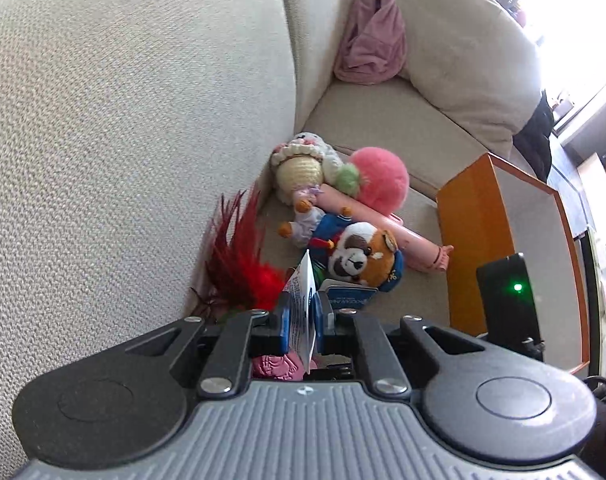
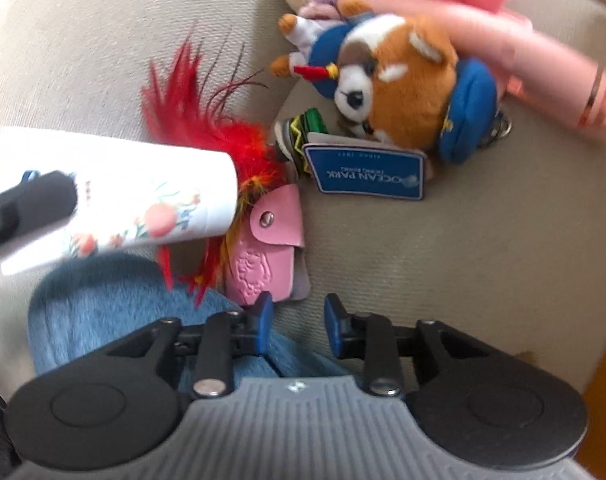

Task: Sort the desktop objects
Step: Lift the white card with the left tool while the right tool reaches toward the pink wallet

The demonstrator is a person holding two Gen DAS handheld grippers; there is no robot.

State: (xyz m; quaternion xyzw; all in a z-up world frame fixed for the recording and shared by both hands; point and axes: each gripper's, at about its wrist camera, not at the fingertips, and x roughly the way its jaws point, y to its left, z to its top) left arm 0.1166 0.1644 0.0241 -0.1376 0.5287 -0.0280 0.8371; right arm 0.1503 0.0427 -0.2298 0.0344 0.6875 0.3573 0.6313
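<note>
Your left gripper (image 1: 302, 322) is clamping a white floral card (image 1: 302, 312) edge-on between its blue pads, low in the centre of the left wrist view. In the right wrist view that same card (image 2: 119, 196) is showing at centre left as a white sheet with peach flowers, with a black finger of the left gripper across its left end.

Your right gripper (image 2: 297, 326) is sitting low in the centre of its own view with its jaws part open. Nothing is lying between the pads; bare sofa (image 2: 463, 260) fabric is showing through the gap. The left pad is lying just beside the lower end of a pink pouch (image 2: 263, 256), and whether it is touching I cannot tell. A blue fuzzy cloth (image 2: 103, 308) is lying under and left of that pad.

The other things are lying in a heap on the sofa seat. Red feathers (image 2: 207, 120) are fanning up from beside the pouch, left of centre. A red panda plush (image 2: 399, 84) in a blue cap is lying at upper centre, with a blue tag (image 2: 367, 172) just below it. A pink tube (image 2: 523, 72) is running behind the plush to the right edge. A pink pompom (image 1: 381, 176) and a crochet doll (image 1: 303, 168) are lying above the plush in the left wrist view, and an orange box (image 1: 479, 248) is standing to the right.
</note>
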